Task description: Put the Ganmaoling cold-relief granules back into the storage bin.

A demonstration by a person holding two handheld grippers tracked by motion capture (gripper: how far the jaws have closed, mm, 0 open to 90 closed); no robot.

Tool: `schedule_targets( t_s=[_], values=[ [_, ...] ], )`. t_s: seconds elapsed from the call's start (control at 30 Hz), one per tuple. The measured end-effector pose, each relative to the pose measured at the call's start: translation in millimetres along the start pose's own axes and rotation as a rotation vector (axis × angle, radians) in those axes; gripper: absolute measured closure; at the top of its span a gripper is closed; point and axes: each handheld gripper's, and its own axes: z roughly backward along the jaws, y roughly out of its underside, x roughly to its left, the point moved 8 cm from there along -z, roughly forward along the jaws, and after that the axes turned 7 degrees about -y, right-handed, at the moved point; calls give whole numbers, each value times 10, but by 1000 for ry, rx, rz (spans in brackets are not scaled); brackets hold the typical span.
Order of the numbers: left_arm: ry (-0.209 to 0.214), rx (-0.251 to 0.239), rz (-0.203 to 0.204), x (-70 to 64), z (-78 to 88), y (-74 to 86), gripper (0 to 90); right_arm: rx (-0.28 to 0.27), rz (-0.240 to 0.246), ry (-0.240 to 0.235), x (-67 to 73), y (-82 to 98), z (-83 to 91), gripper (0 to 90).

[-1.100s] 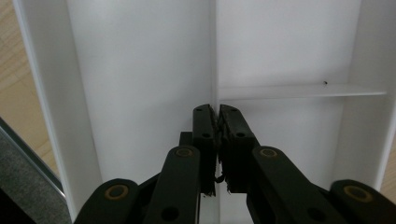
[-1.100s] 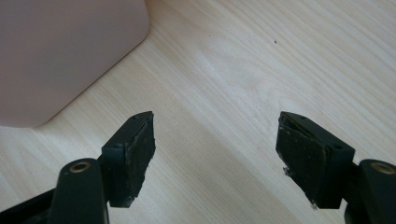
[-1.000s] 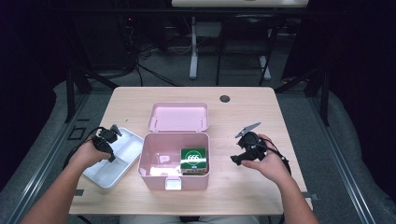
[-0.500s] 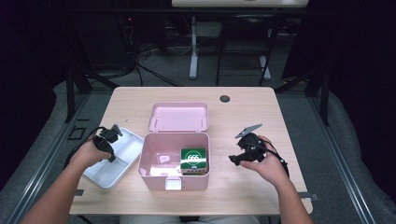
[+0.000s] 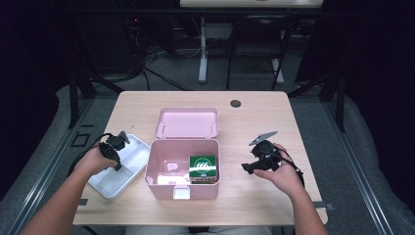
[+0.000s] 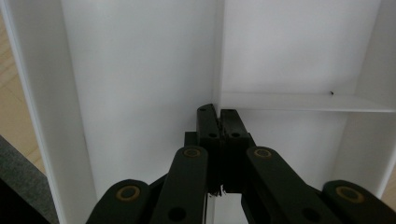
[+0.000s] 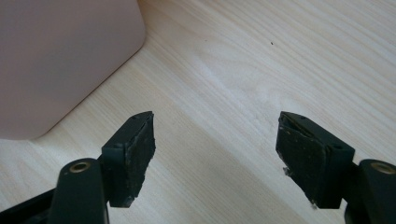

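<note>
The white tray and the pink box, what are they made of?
The white tray looks like smooth plastic: thin moulded walls and dividers with a soft sheen. The pink box also looks like plastic, with rounded corners and an even matte colour.

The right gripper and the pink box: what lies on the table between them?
Nothing: in the high view, bare wooden table separates the right gripper from the pink box. The right gripper view shows bare wood there too.

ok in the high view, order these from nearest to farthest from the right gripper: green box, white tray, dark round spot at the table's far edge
From the right gripper:
1. green box, just to its left inside the pink bin.
2. dark round spot, farther up the table near the far edge.
3. white tray, across the table beyond the bin, by the left gripper.
</note>
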Motion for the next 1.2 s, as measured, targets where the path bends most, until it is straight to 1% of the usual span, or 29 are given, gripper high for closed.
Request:
schedule_targets(
  t_s=[0.1, 0.2, 0.3, 0.33, 0.43, 0.53, 0.6, 0.8, 0.9, 1.03, 1.1, 1.2],
  values=[
    [3, -3, -3, 6, 32, 15, 895, -3, -12, -7, 0, 10, -6, 279],
    [-1, -7, -3, 30, 95, 39, 895, 0, -10, -2, -12, 24, -9, 279],
    [-2, -20, -7, 67, 187, 60, 895, -1, -16, -4, -14, 32, -6, 279],
    [1, -27, -3, 73, 217, 69, 895, -3, -18, -8, -11, 32, -4, 279],
    [-14, -50, -9, 117, 334, 89, 895, -7, -17, -3, -22, 32, 5, 279],
    [-20, -60, -30, 139, 446, 109, 895, -6, -22, -4, -24, 38, 7, 279],
    [-27, -72, -35, 149, 528, 120, 895, -9, -27, -6, -21, 40, 5, 279],
    [-46, -86, -70, 164, 784, 155, 895, -11, -19, -3, -34, 44, 7, 279],
    [-56, -97, -95, 170, 916, 166, 895, -17, -21, -5, -39, 44, 10, 279],
    [-64, -101, -128, 172, 1042, 178, 895, -17, -28, -2, -49, 51, 18, 279],
    [-62, -112, -139, 160, 1106, 178, 895, -18, -31, -1, -57, 53, 17, 279],
    [-73, -114, -159, 163, 1179, 182, 895, -19, -30, -2, -55, 53, 11, 279]
  ],
)
